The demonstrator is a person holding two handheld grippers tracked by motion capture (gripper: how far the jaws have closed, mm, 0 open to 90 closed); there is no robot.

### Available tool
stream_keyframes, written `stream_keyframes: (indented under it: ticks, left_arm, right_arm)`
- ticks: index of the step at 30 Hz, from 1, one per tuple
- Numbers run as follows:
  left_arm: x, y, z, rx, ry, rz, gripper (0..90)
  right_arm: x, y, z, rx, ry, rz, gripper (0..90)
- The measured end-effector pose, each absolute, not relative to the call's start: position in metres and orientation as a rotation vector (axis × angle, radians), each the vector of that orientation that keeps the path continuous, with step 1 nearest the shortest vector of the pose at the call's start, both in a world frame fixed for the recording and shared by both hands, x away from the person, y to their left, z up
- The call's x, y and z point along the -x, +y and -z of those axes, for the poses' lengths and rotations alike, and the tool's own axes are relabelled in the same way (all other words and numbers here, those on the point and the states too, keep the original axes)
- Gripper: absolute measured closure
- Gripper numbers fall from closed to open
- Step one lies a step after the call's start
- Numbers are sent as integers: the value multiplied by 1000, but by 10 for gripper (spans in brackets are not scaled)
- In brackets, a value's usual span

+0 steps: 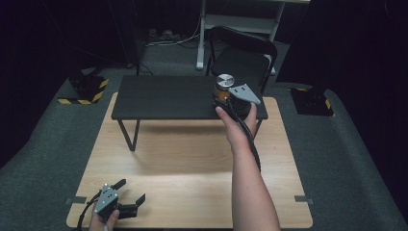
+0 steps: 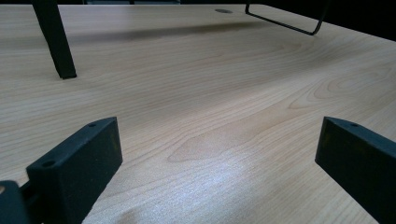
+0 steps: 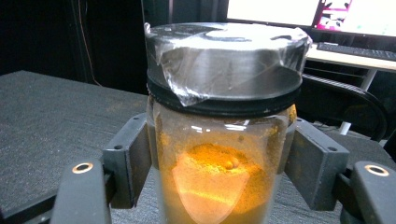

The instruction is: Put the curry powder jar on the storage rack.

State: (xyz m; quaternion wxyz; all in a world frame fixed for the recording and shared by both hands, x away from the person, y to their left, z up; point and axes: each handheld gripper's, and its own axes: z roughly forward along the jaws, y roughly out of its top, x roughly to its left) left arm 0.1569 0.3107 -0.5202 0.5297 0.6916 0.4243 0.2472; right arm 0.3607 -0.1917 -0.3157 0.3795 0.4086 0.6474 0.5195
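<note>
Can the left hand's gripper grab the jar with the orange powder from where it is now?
Probably not. The left gripper sits open at the table's near left corner, while the jar stands far off on the black shelf, already between the right gripper's fingers.

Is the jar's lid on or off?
On. The silver lid sits atop the jar of orange powder, clear film over it, with the right gripper around the jar.
</note>
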Motion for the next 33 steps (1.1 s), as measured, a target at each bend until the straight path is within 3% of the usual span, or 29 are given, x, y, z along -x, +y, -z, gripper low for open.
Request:
stream_keyframes:
  ticks: [19,26,33]
  left_arm:
    - [-157,312,521,-1645,1014,-584,7]
    - [-157,312,521,-1644,1014,-585,7]
    - [-157,311,521,-1647,1013,-586,7]
  right_arm:
    - [-362,-199,324,-1047,1635,-1371,300]
    - [-355,-199,325,-1013,1598,-1407,51]
    - [-344,-206,327,-976,1582,-1438,2]
